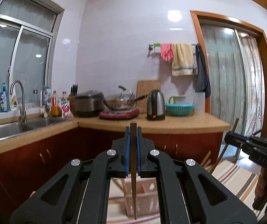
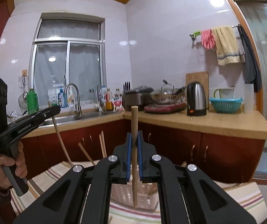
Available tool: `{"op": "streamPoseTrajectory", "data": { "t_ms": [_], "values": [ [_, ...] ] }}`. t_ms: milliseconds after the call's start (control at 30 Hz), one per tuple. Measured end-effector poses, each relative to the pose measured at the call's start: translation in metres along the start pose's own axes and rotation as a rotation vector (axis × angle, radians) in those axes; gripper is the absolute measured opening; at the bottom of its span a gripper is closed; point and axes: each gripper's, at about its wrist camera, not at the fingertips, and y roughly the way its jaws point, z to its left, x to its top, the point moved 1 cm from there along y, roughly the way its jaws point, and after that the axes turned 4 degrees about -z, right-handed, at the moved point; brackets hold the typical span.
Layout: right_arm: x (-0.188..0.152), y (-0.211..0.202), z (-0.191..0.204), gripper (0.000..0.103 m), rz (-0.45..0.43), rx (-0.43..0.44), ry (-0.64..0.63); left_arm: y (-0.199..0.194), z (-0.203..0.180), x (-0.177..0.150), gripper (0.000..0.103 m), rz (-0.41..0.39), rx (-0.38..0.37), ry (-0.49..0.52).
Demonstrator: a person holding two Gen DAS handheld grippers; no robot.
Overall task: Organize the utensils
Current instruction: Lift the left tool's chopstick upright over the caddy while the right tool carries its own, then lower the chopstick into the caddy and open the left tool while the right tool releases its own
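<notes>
My left gripper (image 1: 133, 130) is shut on a dark brown chopstick (image 1: 133, 171), held upright with its tip over a pale slotted utensil basket (image 1: 142, 199) below. My right gripper (image 2: 134, 136) is shut on a light wooden chopstick (image 2: 134, 149), also upright above the basket (image 2: 133, 196). The right gripper shows at the right edge of the left wrist view (image 1: 252, 145). The left gripper shows at the left of the right wrist view (image 2: 21, 123), with its chopstick hanging down. More wooden sticks (image 2: 102, 145) stand in the basket.
The basket rests on a striped cloth (image 2: 241, 199). Behind it are red cabinets under an L-shaped counter (image 1: 170, 125) with a sink (image 1: 12, 128), a rice cooker (image 1: 88, 102), a wok, a kettle (image 1: 155, 105) and a teal colander (image 1: 180, 109).
</notes>
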Motion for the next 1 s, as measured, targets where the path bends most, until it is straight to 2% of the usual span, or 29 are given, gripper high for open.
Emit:
{"op": "streamPoseTrajectory", "data": {
  "t_ms": [300, 467, 733, 1000],
  "values": [
    [0.019, 0.028, -0.011, 0.007, -0.066, -0.011, 0.002, 0.031, -0.003, 0.040, 0.006, -0.118, 0.013, -0.003],
    [0.012, 0.051, -0.014, 0.007, -0.059, -0.016, 0.000, 0.067, 0.000, 0.032, 0.006, -0.115, 0.023, -0.043],
    [-0.023, 0.087, -0.022, 0.007, 0.022, -0.011, 0.017, 0.114, -0.002, -0.027, 0.006, 0.009, 0.025, -0.048],
    [-0.054, 0.099, -0.022, 0.007, 0.098, -0.011, 0.018, 0.136, 0.002, -0.081, 0.006, 0.151, 0.028, -0.068]
  ]
}}
